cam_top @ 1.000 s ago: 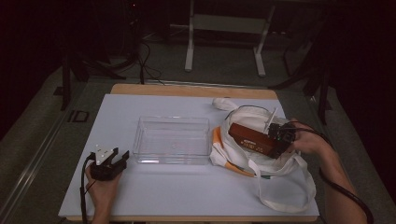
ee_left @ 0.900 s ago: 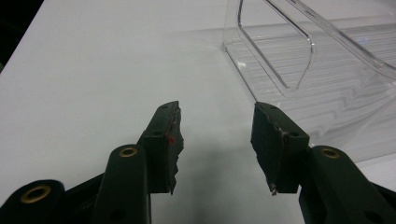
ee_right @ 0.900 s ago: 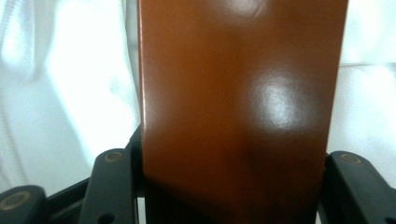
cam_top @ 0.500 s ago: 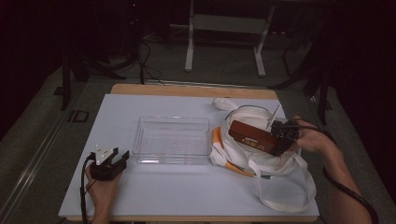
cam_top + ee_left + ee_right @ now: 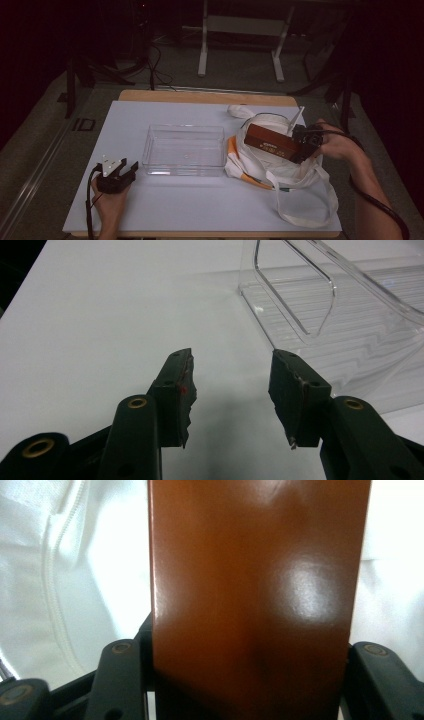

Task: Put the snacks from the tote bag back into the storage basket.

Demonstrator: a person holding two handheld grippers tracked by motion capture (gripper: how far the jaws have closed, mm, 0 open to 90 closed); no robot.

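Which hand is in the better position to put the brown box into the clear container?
Probably the right. The right gripper already clamps the brown box above the white bag, beside the clear container. The left gripper rests open on the table, holding nothing.

one brown box (image 5: 271,143), one white bag (image 5: 295,182), one clear bin (image 5: 184,149)

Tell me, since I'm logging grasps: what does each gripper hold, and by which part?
The right gripper clamps the brown box by its near end, above the white bag. The left gripper is open and holds nothing.
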